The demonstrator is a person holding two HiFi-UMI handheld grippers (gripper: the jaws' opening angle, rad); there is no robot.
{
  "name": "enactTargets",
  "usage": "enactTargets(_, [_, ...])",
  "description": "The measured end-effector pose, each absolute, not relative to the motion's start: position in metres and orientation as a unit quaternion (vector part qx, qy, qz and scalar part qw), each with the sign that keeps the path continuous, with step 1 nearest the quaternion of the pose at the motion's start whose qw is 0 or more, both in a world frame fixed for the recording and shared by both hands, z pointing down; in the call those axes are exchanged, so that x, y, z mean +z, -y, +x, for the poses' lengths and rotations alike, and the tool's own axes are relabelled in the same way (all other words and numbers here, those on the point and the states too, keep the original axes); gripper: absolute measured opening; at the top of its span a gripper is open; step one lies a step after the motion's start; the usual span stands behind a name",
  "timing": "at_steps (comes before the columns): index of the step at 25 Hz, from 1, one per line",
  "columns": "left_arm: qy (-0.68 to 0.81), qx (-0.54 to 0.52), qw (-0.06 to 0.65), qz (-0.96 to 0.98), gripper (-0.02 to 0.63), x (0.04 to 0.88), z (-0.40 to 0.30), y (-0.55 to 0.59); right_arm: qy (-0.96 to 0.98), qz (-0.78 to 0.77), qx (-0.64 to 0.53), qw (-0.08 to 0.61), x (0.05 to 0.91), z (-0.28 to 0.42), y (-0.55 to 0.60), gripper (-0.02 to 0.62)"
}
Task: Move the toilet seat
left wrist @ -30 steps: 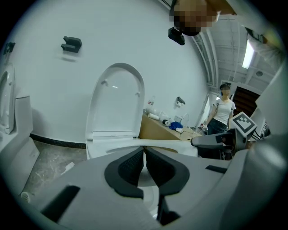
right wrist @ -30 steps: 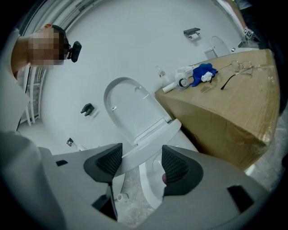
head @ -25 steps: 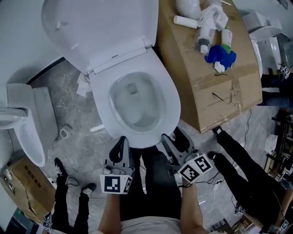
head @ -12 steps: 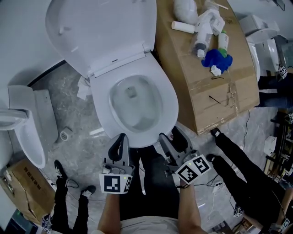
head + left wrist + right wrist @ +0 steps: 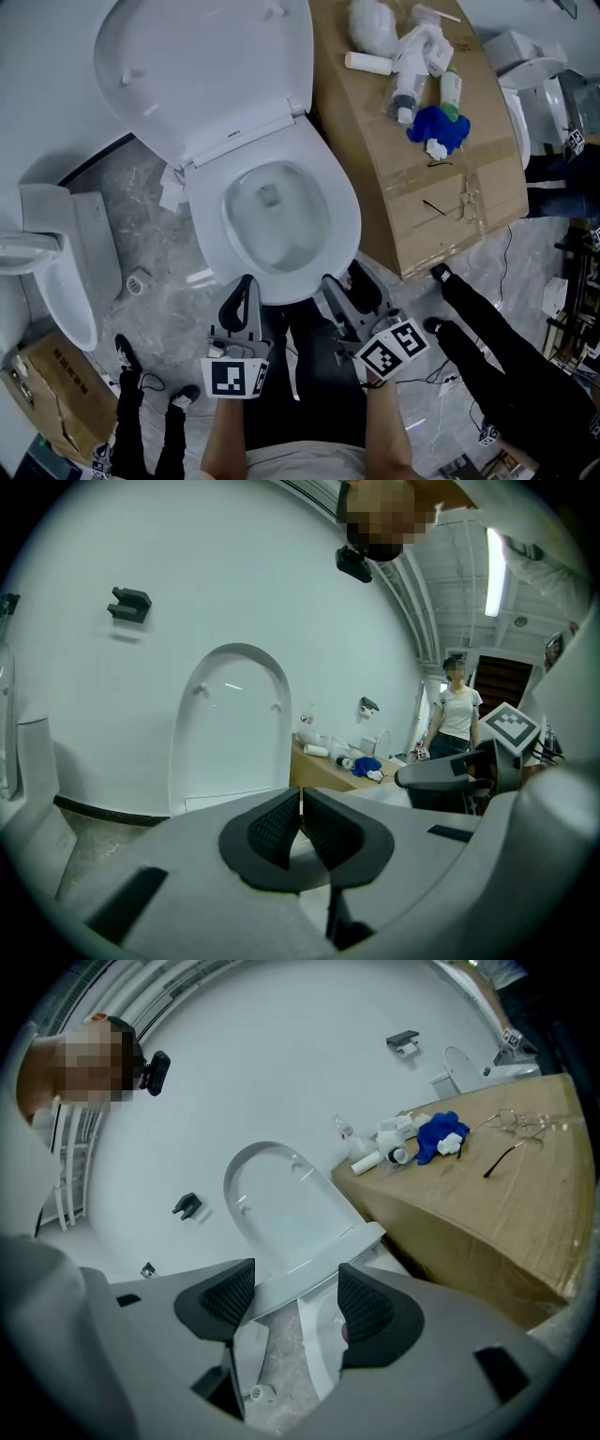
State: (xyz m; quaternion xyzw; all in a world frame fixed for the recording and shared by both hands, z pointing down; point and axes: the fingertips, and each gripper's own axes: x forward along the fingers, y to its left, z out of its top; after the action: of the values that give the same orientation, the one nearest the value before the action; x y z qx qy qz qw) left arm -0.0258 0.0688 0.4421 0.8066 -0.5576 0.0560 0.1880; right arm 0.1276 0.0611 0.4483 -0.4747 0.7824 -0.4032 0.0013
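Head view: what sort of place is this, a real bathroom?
Probably not a working bathroom; more like a test or storage space. Beside the open toilet stand a second toilet at left and a third toilet at upper right, and a cardboard box holds bottles.

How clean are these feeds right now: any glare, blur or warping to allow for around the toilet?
Head view: sharp, evenly lit, only soft shadows on the floor beside the toilet. Left gripper view: strong fisheye, dark corners, ceiling light blown out, raised lid low in contrast. Right gripper view: same fisheye, cardboard box edges bow; no motion blur.
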Motion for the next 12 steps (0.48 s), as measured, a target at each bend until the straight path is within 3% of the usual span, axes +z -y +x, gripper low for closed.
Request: enactTargets(12, [0.563,0.056,0.181,0.805,0.02,0.429,-0.031,-0.059,-0.776,-0.505,-0.377,0.003,0.432,0.125,-0.052,0.275])
